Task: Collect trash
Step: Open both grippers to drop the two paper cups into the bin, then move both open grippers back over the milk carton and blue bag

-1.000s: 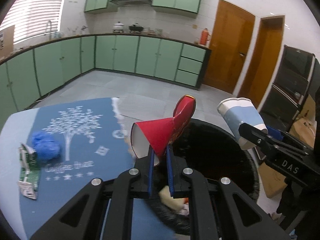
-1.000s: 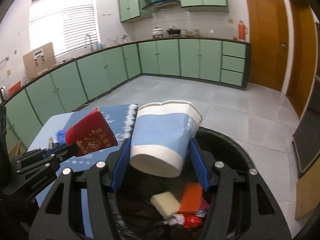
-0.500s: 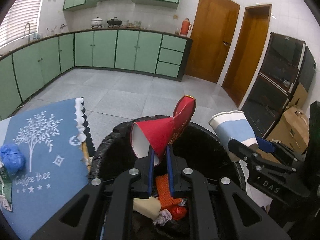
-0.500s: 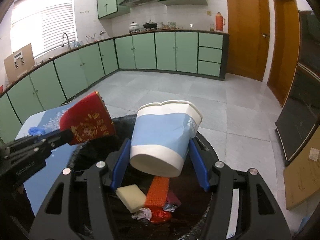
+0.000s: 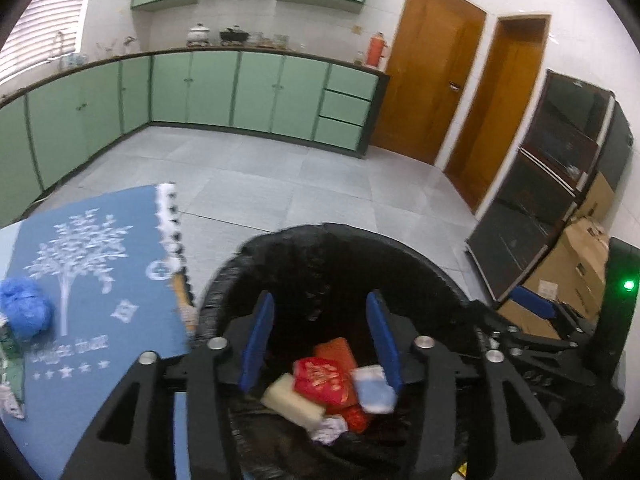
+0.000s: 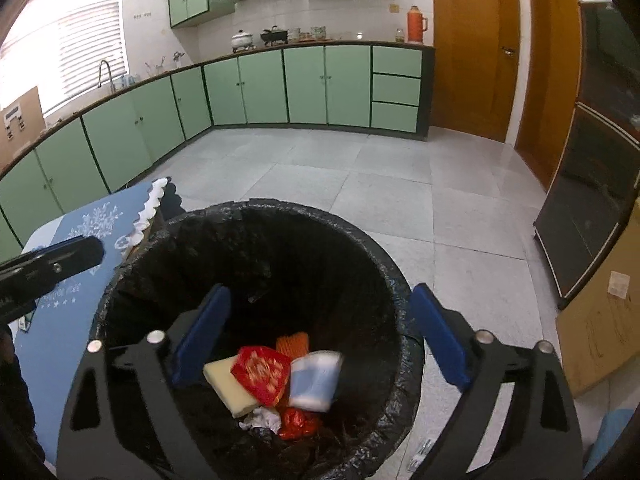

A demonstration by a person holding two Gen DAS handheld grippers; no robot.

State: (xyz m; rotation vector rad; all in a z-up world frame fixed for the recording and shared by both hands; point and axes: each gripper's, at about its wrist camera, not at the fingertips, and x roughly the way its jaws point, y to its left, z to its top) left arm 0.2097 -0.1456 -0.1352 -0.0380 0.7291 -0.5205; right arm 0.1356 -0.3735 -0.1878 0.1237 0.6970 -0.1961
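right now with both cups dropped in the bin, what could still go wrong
1. The blue crumpled ball and a green packet still lie on the blue tablecloth; they could be missed.
2. The left gripper and right gripper hang open over the bin; dipping might snag the black liner.
3. The tablecloth's edge sits close beside the bin and may catch on the way back.

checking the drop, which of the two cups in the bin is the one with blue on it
The white-and-blue cup, lying at the right of the pile in the bin. The other, the red cup, has gold print.

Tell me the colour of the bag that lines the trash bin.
Black; the bin liner shows best in the right wrist view.
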